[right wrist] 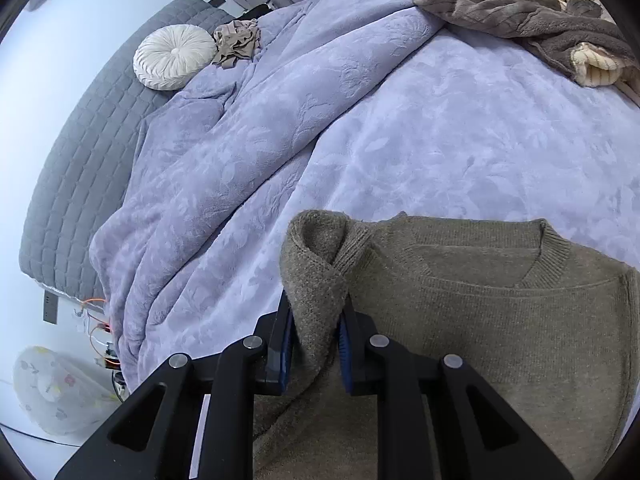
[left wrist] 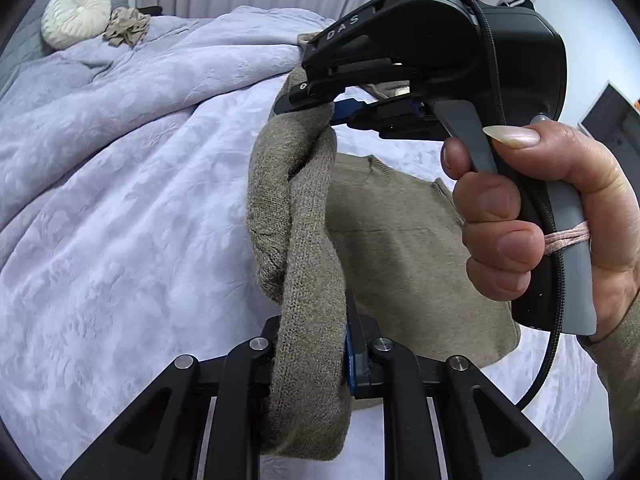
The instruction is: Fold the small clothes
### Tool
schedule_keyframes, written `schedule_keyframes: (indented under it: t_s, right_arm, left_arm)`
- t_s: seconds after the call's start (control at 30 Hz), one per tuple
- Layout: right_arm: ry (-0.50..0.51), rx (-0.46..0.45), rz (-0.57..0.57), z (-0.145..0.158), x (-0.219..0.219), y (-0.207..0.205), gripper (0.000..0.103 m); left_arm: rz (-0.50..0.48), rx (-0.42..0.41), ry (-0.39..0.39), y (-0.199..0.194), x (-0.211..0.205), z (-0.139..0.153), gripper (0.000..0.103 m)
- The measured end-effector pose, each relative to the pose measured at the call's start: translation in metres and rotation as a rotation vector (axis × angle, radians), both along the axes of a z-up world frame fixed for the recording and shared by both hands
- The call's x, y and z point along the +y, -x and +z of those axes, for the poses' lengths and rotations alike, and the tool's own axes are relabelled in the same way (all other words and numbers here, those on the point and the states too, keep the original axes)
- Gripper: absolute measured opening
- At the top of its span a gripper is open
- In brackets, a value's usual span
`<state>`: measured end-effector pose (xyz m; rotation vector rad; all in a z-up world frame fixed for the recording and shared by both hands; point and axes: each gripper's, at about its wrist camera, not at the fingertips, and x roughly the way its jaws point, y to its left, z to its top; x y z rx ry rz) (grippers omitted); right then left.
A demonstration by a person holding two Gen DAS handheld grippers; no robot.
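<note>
My left tongs [left wrist: 310,356] pinch sweater [right wrist: 500,320] sleeve | my right tongs [right wrist: 316,344] pinch its shoulder | neckline faces away along bed [right wrist: 400,140]

bed [right wrist: 460,128]: lilac quilt | headboard [right wrist: 80,152]: grey quilted | round cushion [right wrist: 174,57]: cream | wall: pale

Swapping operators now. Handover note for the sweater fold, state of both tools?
Left tool: shut on the sweater's sleeve, which runs up to the right tool.
Right tool: shut on a bunched part of the same sleeve.
Sweater: olive knit, body lying flat on the lilac bedspread, neckline toward the far side.
Done: sleeve picked up by both tools.
Left: lay the sleeve across the body, then fold the rest. Other clothes wait at the bed's far corner.
</note>
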<state>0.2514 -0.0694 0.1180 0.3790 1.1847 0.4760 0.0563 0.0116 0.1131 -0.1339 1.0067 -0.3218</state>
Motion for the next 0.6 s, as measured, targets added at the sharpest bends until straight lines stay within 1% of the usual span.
schedule_keyframes:
  t_s: [0.17, 0.3, 0.43, 0.6]
  right_arm:
    - [-0.038, 0.006, -0.030, 0.003, -0.036, 0.000, 0.020]
    - [-0.033, 0.007, -0.046, 0.002, -0.062, 0.001, 0.020]
    - [-0.020, 0.004, -0.046, 0.000, -0.079, 0.001, 0.020]
    - [-0.015, 0.002, -0.044, -0.004, -0.093, 0.000, 0.020]
  left_arm:
    - [-0.028, 0.015, -0.054, -0.008, -0.036, 0.002, 0.019]
    - [-0.042, 0.040, -0.080, -0.012, -0.060, -0.001, 0.019]
    - [-0.052, 0.055, -0.116, -0.014, -0.080, -0.004, 0.019]
    - [-0.064, 0.066, -0.182, -0.015, -0.105, -0.008, 0.019]
